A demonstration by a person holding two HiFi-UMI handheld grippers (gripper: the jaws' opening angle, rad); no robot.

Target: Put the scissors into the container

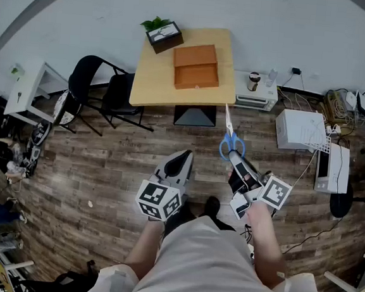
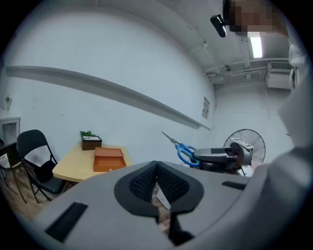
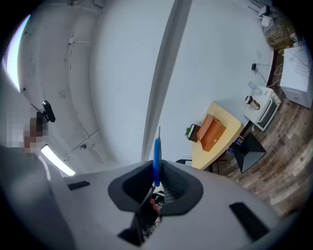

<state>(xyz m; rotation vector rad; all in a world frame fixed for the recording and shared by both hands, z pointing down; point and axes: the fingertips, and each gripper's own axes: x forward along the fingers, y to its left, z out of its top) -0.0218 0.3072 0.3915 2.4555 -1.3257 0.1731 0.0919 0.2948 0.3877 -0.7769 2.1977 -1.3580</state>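
Observation:
Blue-handled scissors (image 1: 230,139) stick out of my right gripper (image 1: 236,159), blades pointing toward the table; the jaws are shut on the handles. In the right gripper view the scissors (image 3: 156,156) stand edge-on between the pads. From the left gripper view, the scissors (image 2: 182,149) show to the right. My left gripper (image 1: 182,163) is shut with nothing in it, held beside the right one above the floor. The orange box container (image 1: 196,66) lies closed on the wooden table (image 1: 153,82), well ahead of both grippers. It also shows as the orange box (image 2: 108,159) and the orange box (image 3: 212,132).
A small planter box (image 1: 163,35) sits at the table's back left corner. Black folding chairs (image 1: 101,90) stand left of the table. A low white unit (image 1: 257,91) and white appliances (image 1: 306,129) with cables line the right wall. A fan (image 2: 244,144) stands at right.

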